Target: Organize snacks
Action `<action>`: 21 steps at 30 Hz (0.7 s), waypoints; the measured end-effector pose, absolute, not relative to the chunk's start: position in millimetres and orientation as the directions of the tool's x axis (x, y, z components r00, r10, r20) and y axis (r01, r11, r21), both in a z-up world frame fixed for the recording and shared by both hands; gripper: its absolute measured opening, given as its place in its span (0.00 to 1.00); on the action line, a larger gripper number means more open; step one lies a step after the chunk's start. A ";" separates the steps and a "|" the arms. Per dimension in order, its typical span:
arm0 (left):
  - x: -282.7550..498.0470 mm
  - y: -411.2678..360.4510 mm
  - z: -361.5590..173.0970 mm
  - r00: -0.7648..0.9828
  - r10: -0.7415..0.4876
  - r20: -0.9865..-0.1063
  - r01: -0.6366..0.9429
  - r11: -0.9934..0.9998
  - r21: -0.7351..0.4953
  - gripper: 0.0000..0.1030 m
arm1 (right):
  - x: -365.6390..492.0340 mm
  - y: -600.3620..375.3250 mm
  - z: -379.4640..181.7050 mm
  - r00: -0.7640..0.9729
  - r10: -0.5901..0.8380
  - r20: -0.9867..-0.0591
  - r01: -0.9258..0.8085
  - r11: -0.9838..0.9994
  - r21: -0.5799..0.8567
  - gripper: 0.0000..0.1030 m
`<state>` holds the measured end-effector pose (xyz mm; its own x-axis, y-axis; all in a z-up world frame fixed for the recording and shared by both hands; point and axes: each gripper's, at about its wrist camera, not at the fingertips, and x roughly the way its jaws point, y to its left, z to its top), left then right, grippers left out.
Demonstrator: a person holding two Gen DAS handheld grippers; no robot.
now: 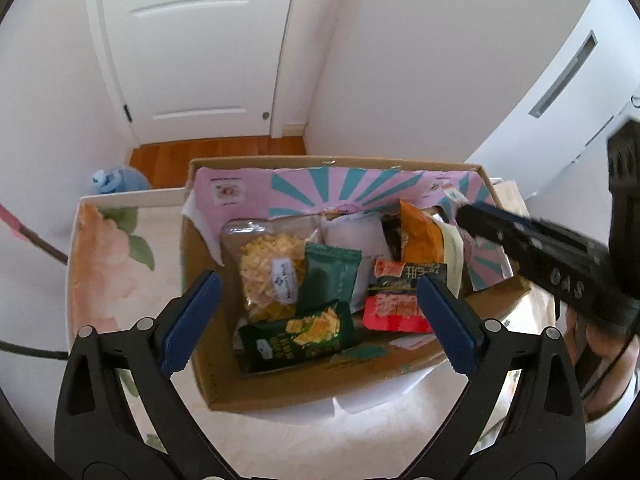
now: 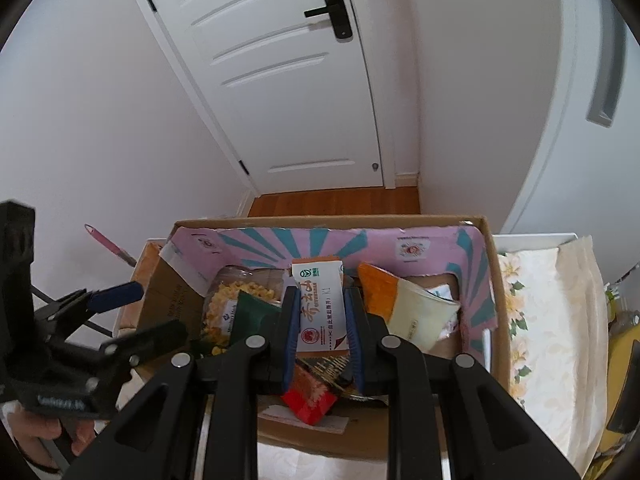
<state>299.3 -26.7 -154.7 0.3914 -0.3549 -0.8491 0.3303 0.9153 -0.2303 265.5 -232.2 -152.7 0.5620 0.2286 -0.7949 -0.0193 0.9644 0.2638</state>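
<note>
A cardboard box (image 1: 208, 376) with a pink and teal lining holds several snack packs: a clear bag of yellow snacks (image 1: 268, 276), a dark green packet (image 1: 328, 276), a green cracker pack (image 1: 300, 336), a red pack (image 1: 394, 314) and an orange bag (image 1: 420, 232). My left gripper (image 1: 316, 320) is open and empty, hovering over the box's near side. My right gripper (image 2: 322, 316) is shut on a white and orange snack packet (image 2: 318, 304), held above the box (image 2: 498, 304). The right gripper also shows in the left wrist view (image 1: 532, 240), reaching in from the right.
The box stands on a table with a floral cloth (image 1: 104, 264). A paper bag (image 2: 560, 320) lies right of the box. A white door (image 2: 288, 92), wood floor (image 1: 216, 156) and a blue water bottle (image 1: 120, 180) lie beyond. A pink-handled tool (image 2: 112, 248) leans at left.
</note>
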 end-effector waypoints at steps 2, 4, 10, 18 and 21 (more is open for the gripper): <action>296.6 -21.4 -154.3 0.397 -0.351 -0.848 0.322 0.918 -0.230 0.95 | 275.0 -229.0 -153.9 0.547 0.238 -0.803 -0.027 0.963 0.267 0.20; 294.3 -18.2 -154.4 0.401 -0.347 -0.848 0.313 0.922 -0.229 0.95 | 287.3 -224.2 -159.7 0.514 0.248 -0.821 -0.035 0.963 0.268 0.20; 285.6 -6.3 -152.4 0.418 -0.330 -0.846 0.291 0.931 -0.220 0.95 | 313.3 -220.7 -189.0 0.431 0.326 -0.842 -0.016 0.935 0.353 0.39; 264.9 2.5 -138.0 0.468 -0.308 -0.828 0.282 0.940 -0.191 0.95 | 282.2 -241.3 -168.3 0.508 0.321 -0.799 0.029 0.921 0.389 0.78; 251.6 2.0 -126.0 0.502 -0.305 -0.809 0.277 0.943 -0.183 0.95 | 259.1 -249.5 -152.4 0.539 0.304 -0.785 0.034 0.924 0.381 0.78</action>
<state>251.6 2.0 -126.0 0.5020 -0.3047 -0.8094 0.2770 0.9432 -0.1833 259.1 -249.5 -152.4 0.5390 0.3042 -0.7855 0.0345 0.9238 0.3814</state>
